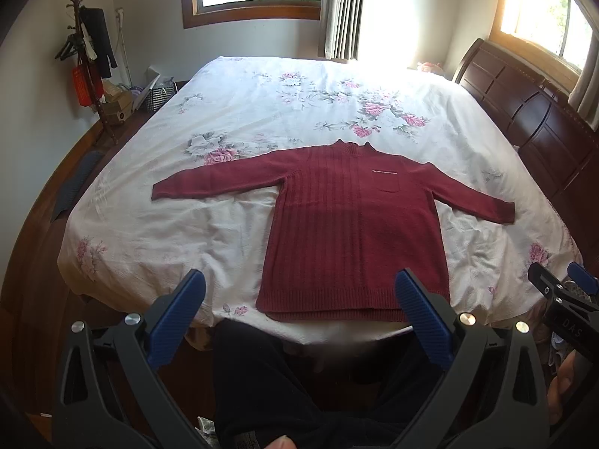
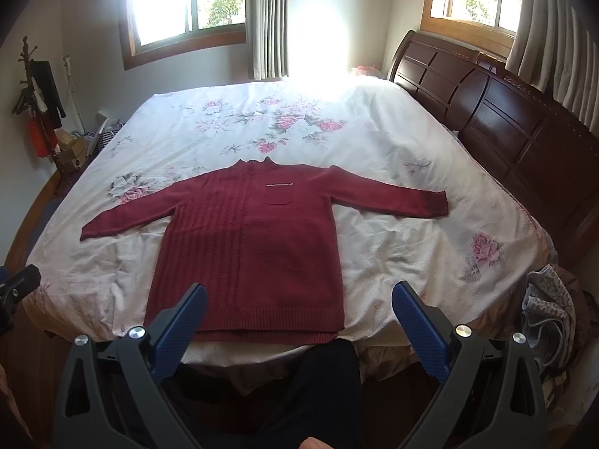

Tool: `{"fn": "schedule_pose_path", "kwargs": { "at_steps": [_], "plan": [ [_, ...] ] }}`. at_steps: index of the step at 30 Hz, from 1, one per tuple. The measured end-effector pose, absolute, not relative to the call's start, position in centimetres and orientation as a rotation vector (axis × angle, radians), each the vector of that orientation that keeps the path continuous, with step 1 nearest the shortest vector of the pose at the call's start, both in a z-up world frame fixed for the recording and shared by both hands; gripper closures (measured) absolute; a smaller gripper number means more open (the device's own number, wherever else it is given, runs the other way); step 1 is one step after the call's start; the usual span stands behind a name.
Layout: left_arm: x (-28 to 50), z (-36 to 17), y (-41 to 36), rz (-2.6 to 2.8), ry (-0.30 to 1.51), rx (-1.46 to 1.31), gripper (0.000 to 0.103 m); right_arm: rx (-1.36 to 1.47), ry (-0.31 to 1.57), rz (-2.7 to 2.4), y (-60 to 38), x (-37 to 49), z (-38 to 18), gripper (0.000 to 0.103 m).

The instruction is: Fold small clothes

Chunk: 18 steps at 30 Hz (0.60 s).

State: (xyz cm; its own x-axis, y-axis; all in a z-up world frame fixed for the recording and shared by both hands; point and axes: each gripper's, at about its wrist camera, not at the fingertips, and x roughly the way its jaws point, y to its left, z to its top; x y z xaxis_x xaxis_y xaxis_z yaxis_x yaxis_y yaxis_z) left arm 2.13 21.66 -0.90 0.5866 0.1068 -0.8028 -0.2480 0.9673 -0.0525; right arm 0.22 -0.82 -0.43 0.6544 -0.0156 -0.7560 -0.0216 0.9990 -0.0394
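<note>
Nearest, cut off by the bottom edge: dark trousers between the finger bases, plus a blurred fingertip, unclear whose part. Left gripper with blue pads spread wide, holding nothing, poised above the bed's near edge; right pad overlapping the sweater's hem corner in view, contact impossible to tell. Right gripper likewise wide apart and empty, left pad overlapping the hem. In the left view, only a black-and-blue sliver of the right gripper at the right edge, with part of a hand below it. Sweater, dark red, spread flat and face up on the bed, hem toward the near edge, collar away, both sleeves stretched out sideways; small chest pocket with a pale stripe above it, lettering too small to read. Crumpled grey cloth off the bed's right side, half hidden. Headboard along the right. Coat rack far left, hung items hard to make out. Windows blown out by glare, washing out the bed's far corner.
</note>
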Motion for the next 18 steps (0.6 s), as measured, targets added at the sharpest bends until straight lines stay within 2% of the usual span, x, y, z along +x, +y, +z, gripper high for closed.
{"fn": "schedule_pose_path", "kwargs": {
  "at_steps": [18],
  "plan": [
    [2.05,-0.98,21.95,0.208,0.923,-0.17,0.003,-0.042,0.871,0.002,-1.02,0.37,-0.85,0.004]
  ]
}}
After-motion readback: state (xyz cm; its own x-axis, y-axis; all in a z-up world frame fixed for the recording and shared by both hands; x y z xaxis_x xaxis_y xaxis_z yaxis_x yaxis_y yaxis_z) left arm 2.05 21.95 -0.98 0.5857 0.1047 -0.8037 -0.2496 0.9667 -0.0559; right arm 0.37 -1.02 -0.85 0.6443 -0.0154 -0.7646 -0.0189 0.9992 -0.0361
